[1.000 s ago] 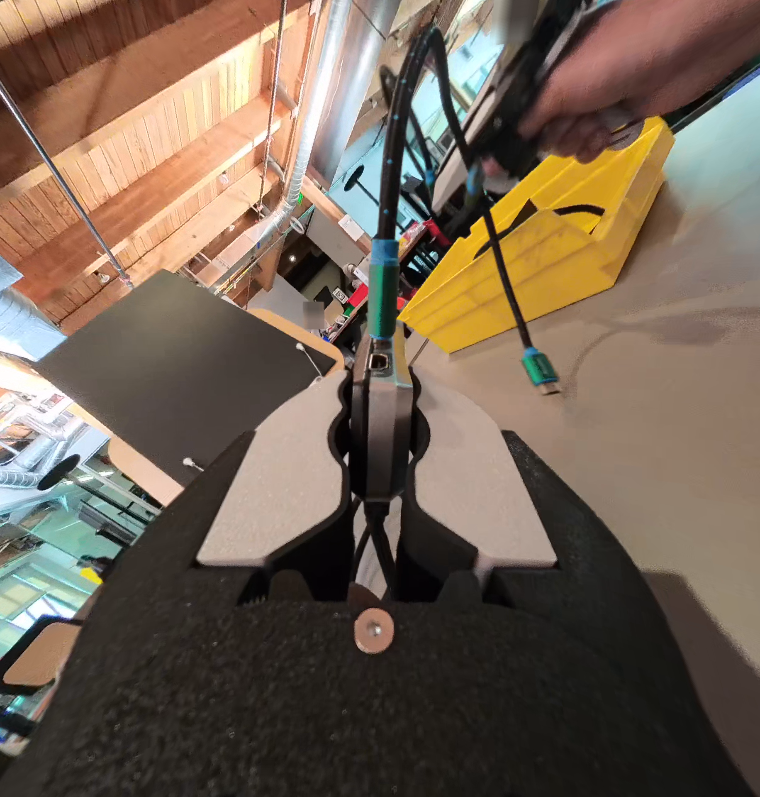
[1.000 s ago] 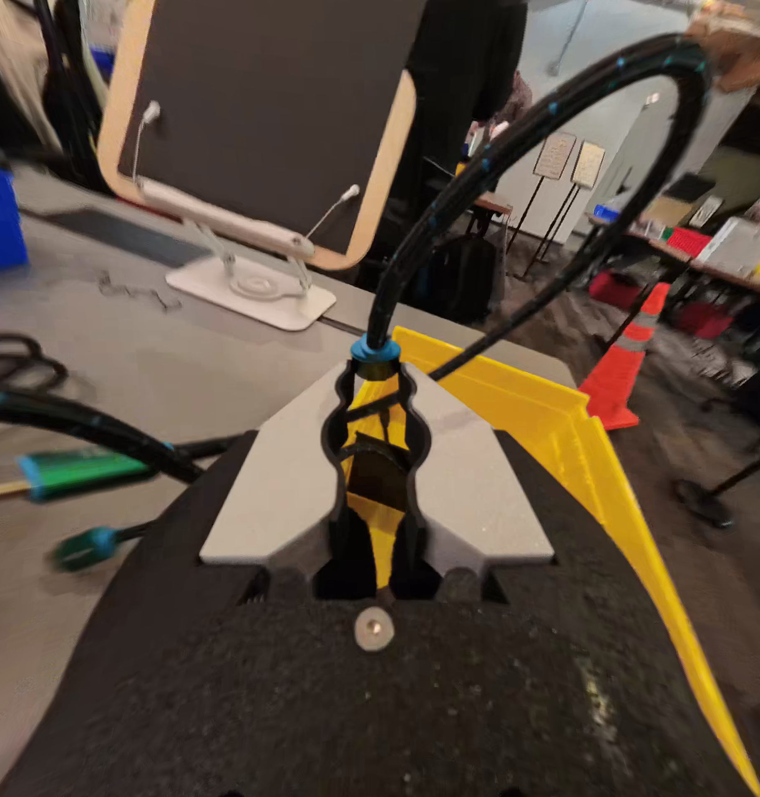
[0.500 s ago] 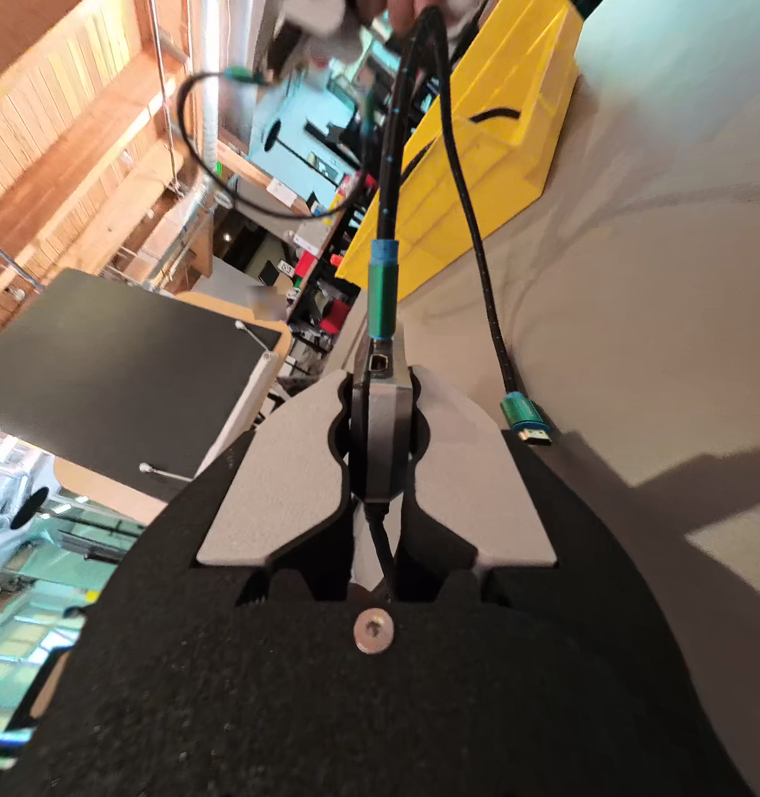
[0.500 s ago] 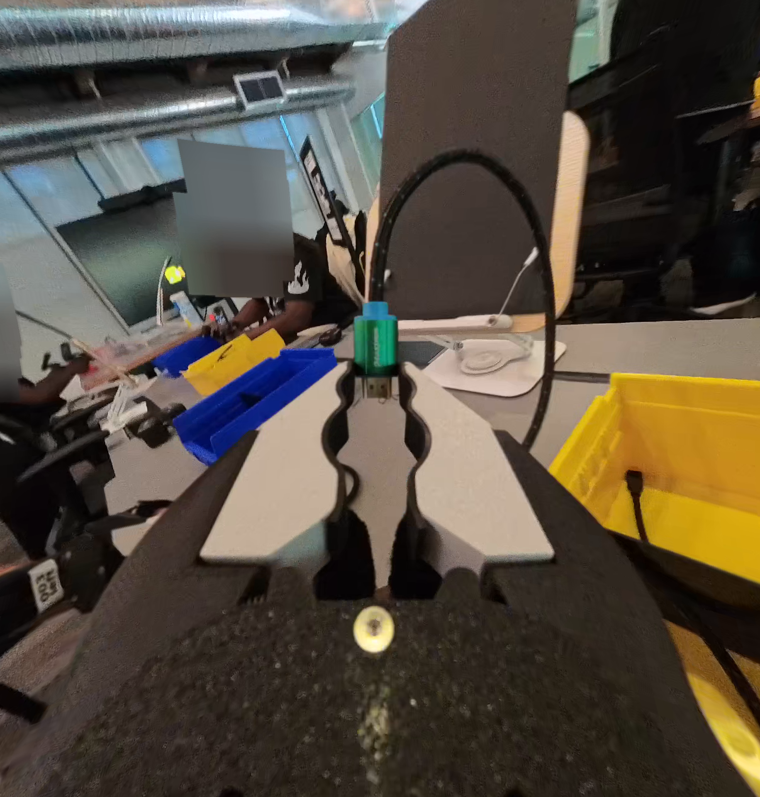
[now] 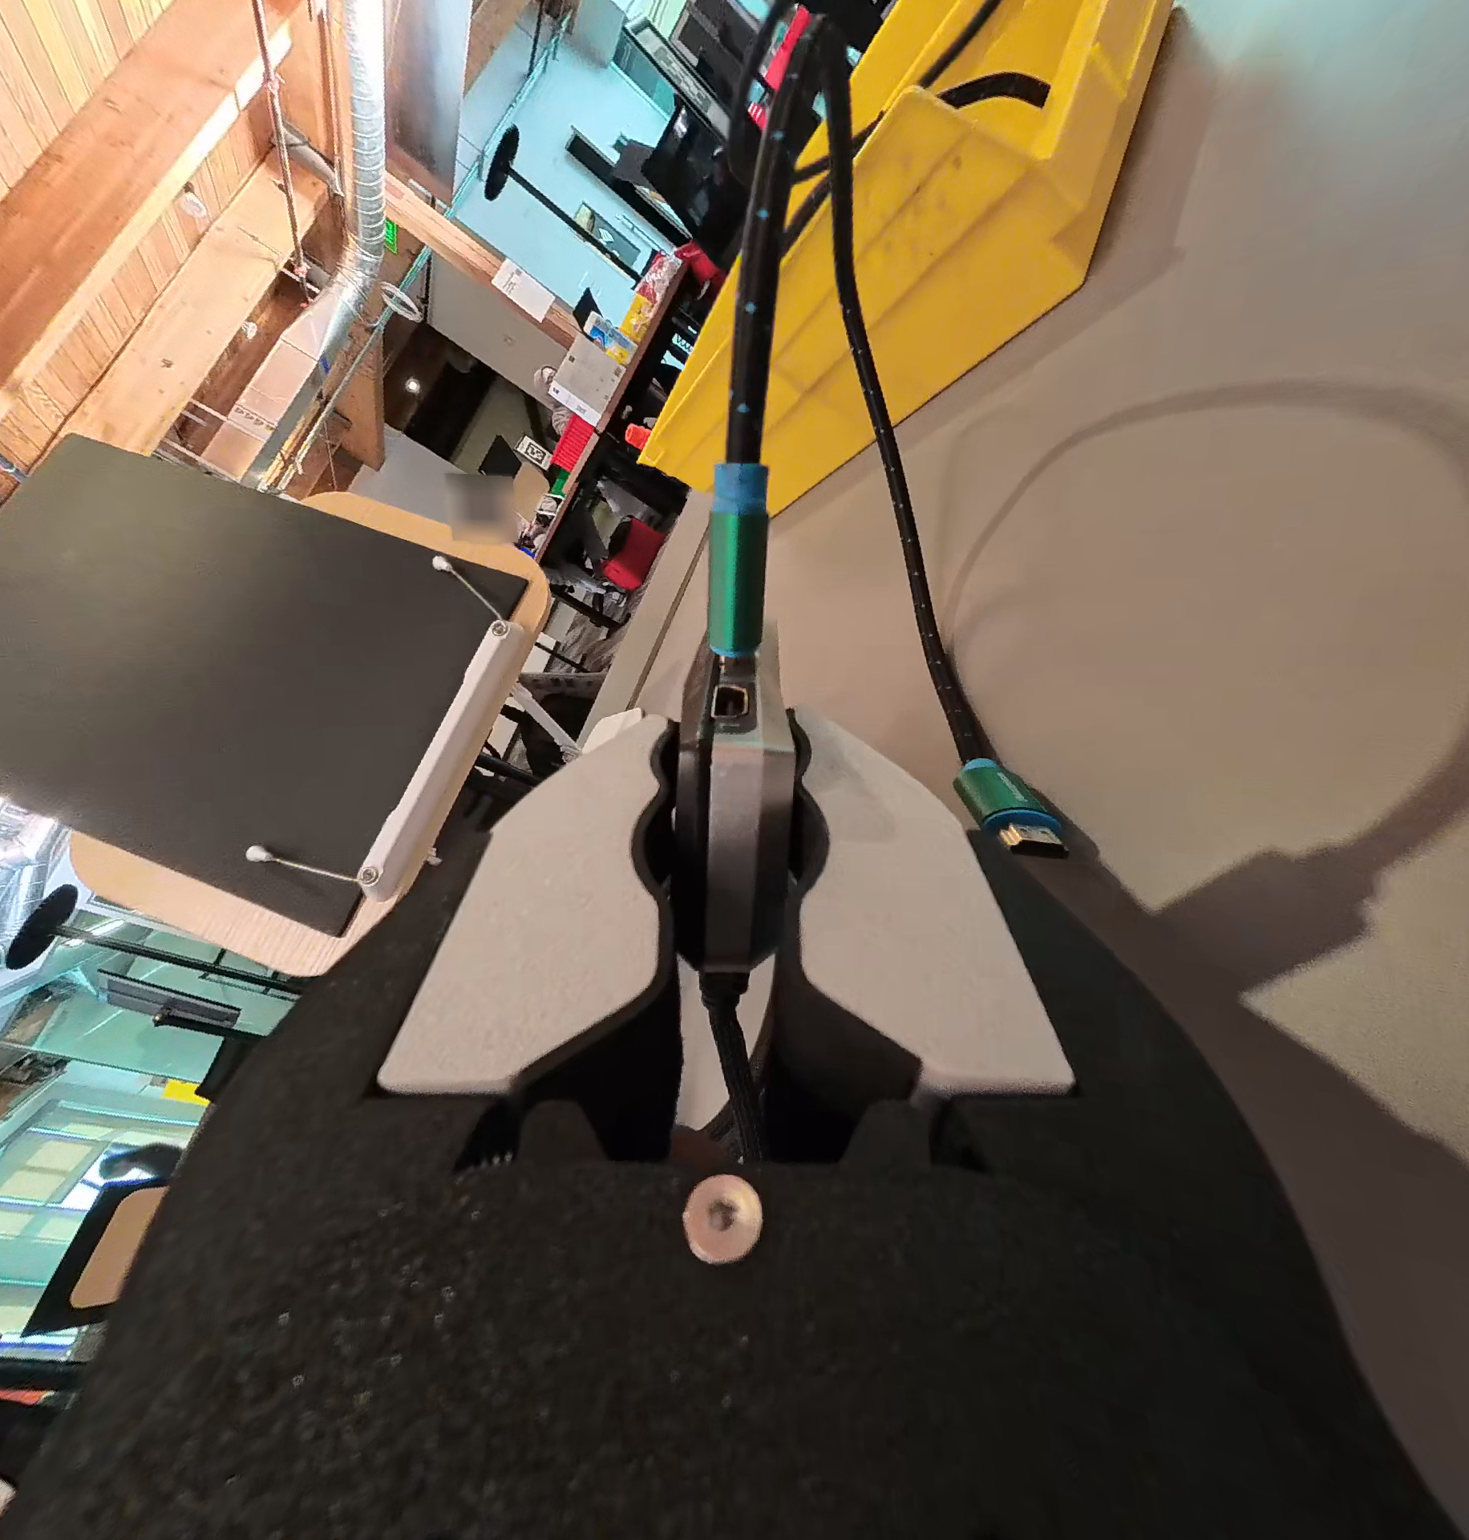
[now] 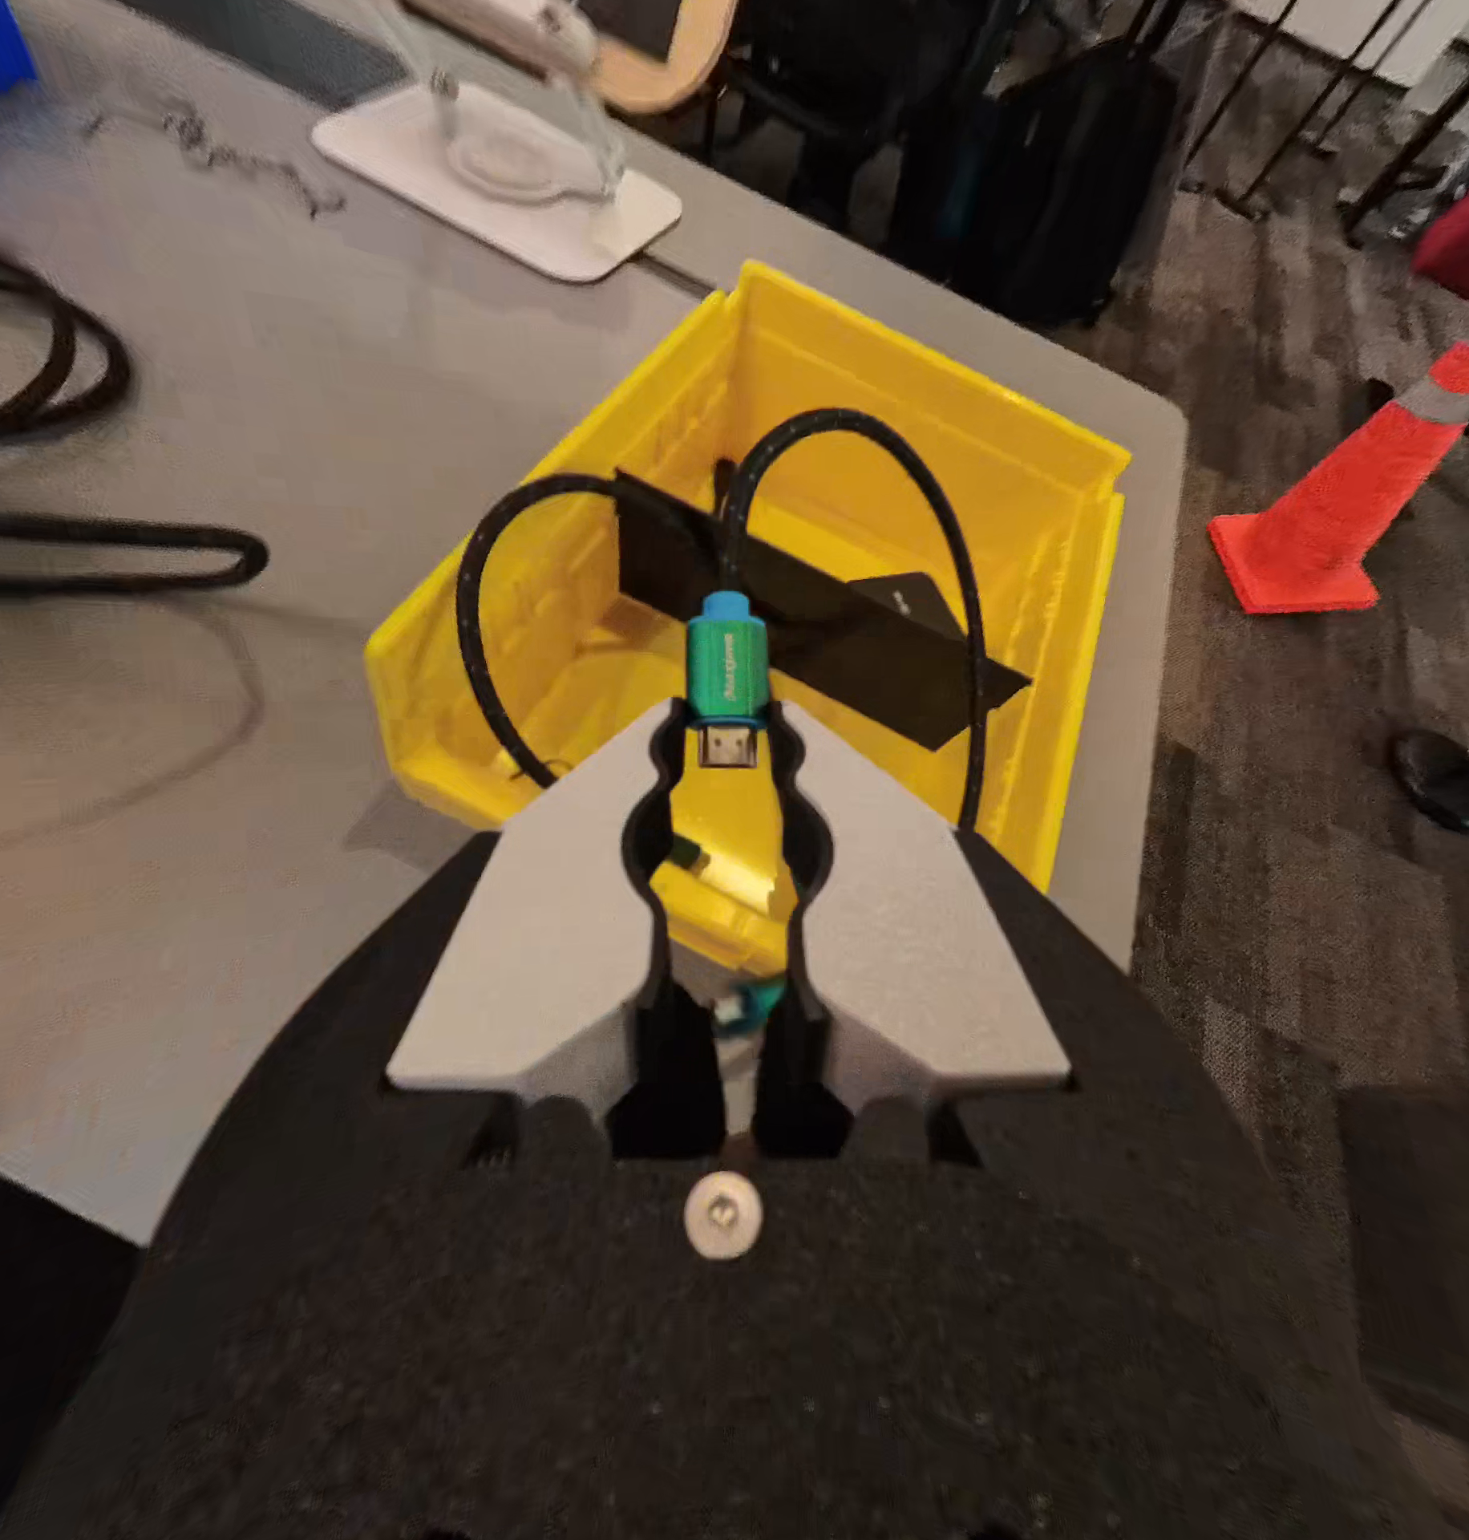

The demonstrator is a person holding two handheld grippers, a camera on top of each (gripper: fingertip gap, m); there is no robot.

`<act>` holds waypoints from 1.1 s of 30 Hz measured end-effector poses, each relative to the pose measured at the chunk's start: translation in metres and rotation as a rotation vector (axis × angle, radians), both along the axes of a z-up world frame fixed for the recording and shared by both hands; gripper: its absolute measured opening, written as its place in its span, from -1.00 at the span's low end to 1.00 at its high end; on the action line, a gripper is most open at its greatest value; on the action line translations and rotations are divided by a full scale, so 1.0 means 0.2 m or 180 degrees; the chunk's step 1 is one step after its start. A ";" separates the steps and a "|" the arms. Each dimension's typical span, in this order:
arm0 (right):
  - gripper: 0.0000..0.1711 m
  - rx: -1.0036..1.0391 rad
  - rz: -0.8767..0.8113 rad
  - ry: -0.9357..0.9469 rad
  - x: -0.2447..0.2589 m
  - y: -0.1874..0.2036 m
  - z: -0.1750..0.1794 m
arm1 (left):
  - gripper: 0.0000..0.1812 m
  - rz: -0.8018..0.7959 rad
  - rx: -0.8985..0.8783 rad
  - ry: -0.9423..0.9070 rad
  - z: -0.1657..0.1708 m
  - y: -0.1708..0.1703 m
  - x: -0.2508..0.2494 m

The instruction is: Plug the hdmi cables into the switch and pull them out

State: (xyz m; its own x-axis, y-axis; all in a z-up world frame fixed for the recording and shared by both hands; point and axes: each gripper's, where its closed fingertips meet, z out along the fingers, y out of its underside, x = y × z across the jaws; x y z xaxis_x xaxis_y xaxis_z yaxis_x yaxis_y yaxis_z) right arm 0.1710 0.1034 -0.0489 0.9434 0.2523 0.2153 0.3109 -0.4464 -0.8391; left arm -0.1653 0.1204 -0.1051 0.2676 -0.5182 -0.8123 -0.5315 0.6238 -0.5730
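Switch [image 5: 735, 825] stays clamped in left tool [image 5: 731, 733]; right tool [image 6: 727, 725], gripping green plug [image 6: 725, 667], now overlooks yellow bin [image 6: 1039, 533].

Both grippers [image 5: 731, 725] [image 6: 727, 717] clamped, loaded.

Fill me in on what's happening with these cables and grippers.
A person is working two handheld grippers. The left gripper is clamped on the dark switch, which has one green HDMI plug seated in it and an empty port beside that. Another green plug hangs loose by the table. The right gripper pinches a third green connector at its fingertips, unplugged, above the yellow bin.
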 end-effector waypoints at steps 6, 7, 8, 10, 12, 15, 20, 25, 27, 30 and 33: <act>-0.78 -0.0402 0.0543 -0.0440 -0.11 -0.08 -0.14 | -0.75 -0.0006 0.0048 0.0042 -0.01 -0.01 0.00; -0.78 -0.0352 0.0578 -0.0411 -0.12 -0.10 -0.12 | -0.75 -0.0008 0.0050 0.0056 -0.01 -0.02 0.00; -0.78 -0.0312 0.0665 -0.0359 -0.15 -0.12 -0.10 | -0.75 -0.0008 0.0052 0.0067 -0.01 -0.02 0.00; -0.78 -0.0276 0.0901 -0.0229 -0.20 -0.16 -0.09 | -0.75 -0.0013 0.0059 0.0058 -0.02 -0.02 -0.01; -0.78 -0.0306 0.1035 -0.0038 -0.22 -0.18 -0.08 | -0.75 -0.0006 0.0060 0.0066 -0.02 -0.02 -0.01; -0.78 -0.0596 0.0902 -0.0413 -0.11 -0.13 -0.17 | -0.75 -0.0003 0.0048 0.0071 -0.02 -0.02 -0.01; -0.77 -0.0985 0.1089 -0.0018 -0.09 -0.05 -0.33 | -0.75 -0.0020 0.0093 0.0103 -0.02 -0.03 0.00; -0.63 -0.0310 0.0909 0.0863 -0.10 0.02 -0.17 | -0.75 -0.0027 0.0076 0.0134 -0.03 -0.04 0.00; -0.53 -0.0084 0.0793 0.1162 -0.06 -0.01 -0.11 | -0.75 -0.0034 0.0083 0.0145 -0.04 -0.04 0.00; -0.47 0.0370 0.0264 0.1292 0.09 -0.08 -0.04 | -0.75 -0.0031 0.0094 0.0174 -0.04 -0.04 -0.01; -0.47 0.0540 -0.0491 0.1223 0.25 -0.17 -0.08 | -0.75 -0.0034 0.0081 0.0178 -0.05 -0.04 -0.01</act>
State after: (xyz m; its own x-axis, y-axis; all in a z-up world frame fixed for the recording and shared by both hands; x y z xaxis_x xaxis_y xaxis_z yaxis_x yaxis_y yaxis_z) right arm 0.2212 0.0691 -0.0659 0.9868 0.0936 -0.1320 -0.0972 -0.3092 -0.9460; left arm -0.1667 0.1132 -0.1143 0.2161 -0.4998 -0.8388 -0.5554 0.6436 -0.5266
